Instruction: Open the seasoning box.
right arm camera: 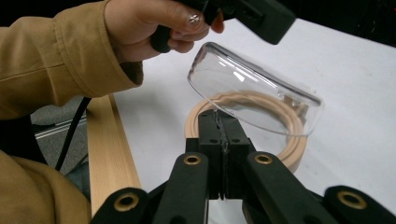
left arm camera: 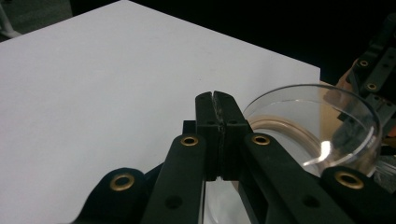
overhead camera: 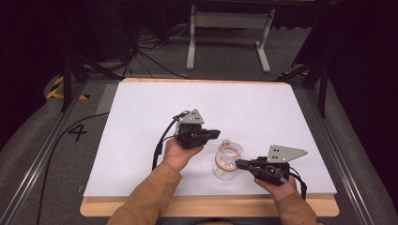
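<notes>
Glass jar [overhead camera: 227, 161] stands on the white tabletop [overhead camera: 141, 117], near its front edge, between the two grippers. Hinged clear lid [right arm camera: 252, 95] is tilted up off the mouth; a tan sealing ring [right arm camera: 289, 140] circles the rim beneath it. Left gripper [overhead camera: 217, 133] sits just beside the jar's upper left in the high view, jaws pressed together with nothing between them, tips pointing toward the lid. In the left gripper view the shut jaws rise just beside the raised lid [left arm camera: 317, 126]; whether they touch it I cannot tell. Right gripper [overhead camera: 238, 164] lies at the jar's right side, jaws also pressed together and empty, tips at the tan ring's near edge; contact cannot be made out. Left hand [right arm camera: 154, 23] in a tan sleeve grips its tool above the lid in the right gripper view.
</notes>
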The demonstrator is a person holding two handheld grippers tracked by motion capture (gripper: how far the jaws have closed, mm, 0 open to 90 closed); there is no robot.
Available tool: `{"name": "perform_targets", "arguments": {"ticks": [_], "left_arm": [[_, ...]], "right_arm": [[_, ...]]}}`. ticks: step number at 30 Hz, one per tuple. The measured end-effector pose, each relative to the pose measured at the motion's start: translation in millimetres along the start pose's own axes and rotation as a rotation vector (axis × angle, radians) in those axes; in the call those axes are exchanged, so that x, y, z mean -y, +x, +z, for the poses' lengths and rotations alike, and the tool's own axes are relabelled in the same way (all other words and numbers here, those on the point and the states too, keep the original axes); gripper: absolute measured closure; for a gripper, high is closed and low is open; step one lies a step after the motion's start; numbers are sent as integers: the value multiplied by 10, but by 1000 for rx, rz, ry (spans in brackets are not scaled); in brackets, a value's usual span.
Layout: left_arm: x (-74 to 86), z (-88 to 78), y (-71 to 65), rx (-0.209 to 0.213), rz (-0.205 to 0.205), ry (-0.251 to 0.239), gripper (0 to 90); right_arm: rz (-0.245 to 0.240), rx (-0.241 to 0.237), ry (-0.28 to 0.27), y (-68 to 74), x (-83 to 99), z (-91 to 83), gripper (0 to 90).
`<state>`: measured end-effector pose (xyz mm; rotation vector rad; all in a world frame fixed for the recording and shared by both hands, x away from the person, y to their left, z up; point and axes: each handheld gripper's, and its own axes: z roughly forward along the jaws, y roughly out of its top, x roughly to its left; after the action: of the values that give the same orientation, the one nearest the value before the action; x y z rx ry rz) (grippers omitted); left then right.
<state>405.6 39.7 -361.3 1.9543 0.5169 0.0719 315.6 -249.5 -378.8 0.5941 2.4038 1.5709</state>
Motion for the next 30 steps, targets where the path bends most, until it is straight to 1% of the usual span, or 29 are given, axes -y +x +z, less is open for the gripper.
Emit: {"name": "perform_targets", "arguments": {"ticks": [1, 2, 3, 4, 5, 7, 8, 10, 11, 12, 13, 17, 18, 20, 21, 22, 23, 24, 26, 28, 29, 30], "left_arm": [[17, -32, -2, -4, 0, -8, 894], [44, -107, -8, -19, -8, -2, 894], [61, -148, -6, -28, -7, -5, 893], [81, -181, -9, -36, -17, -13, 893], [103, -227, -5, -46, -23, -10, 893], [136, -288, 5, -59, -28, -7, 893], [136, -288, 5, -59, -28, -7, 893], [182, -355, 9, -76, -44, -11, 893], [200, -387, 16, -86, -41, -10, 893], [225, -429, 21, -93, -47, -3, 892], [252, -463, 25, -102, -55, -9, 892], [342, -582, 49, -127, -74, -14, 891], [353, -598, 48, -132, -82, -14, 890], [372, -624, 54, -136, -84, -15, 891], [383, -646, 56, -141, -90, -12, 890], [408, -671, 65, -146, -95, -18, 890], [408, -671, 65, -146, -95, -18, 889], [415, -683, 67, -152, -99, -15, 889], [433, -701, 76, -152, -108, -11, 888], [445, -701, 84, -153, -111, -13, 887], [445, -705, 90, -155, -106, -6, 887], [450, -697, 92, -152, -110, -14, 887]], "right_arm": [[-13, -1, -11, -25, -43, 5, 898], [-17, 0, -13, -33, -58, 6, 898], [-22, -2, -17, -45, -75, 7, 898], [-28, -1, -22, -60, -92, 10, 898], [-33, -3, -25, -75, -108, 12, 898], [-37, -1, -37, -112, -140, 18, 898], [-37, -1, -37, -112, -140, 18, 898], [-40, -2, -45, -147, -170, 27, 898], [-43, -1, -52, -165, -184, 35, 899], [-43, -6, -56, -184, -198, 42, 898], [-48, -5, -59, -209, -214, 50, 898], [-37, -10, -63, -295, -248, 97, 898], [-35, -12, -62, -319, -252, 112, 898], [-34, -8, -62, -334, -252, 122, 899], [-28, -9, -61, -359, -250, 139, 898], [-21, -9, -61, -381, -248, 149, 898], [-21, -9, -61, -381, -248, 149, 898], [-10, -6, -64, -426, -241, 166, 899], [7, 0, -63, -469, -228, 175, 899], [27, 14, -62, -512, -200, 178, 898], [33, 16, -66, -526, -185, 183, 898], [36, 15, -64, -534, -175, 184, 898]]}}
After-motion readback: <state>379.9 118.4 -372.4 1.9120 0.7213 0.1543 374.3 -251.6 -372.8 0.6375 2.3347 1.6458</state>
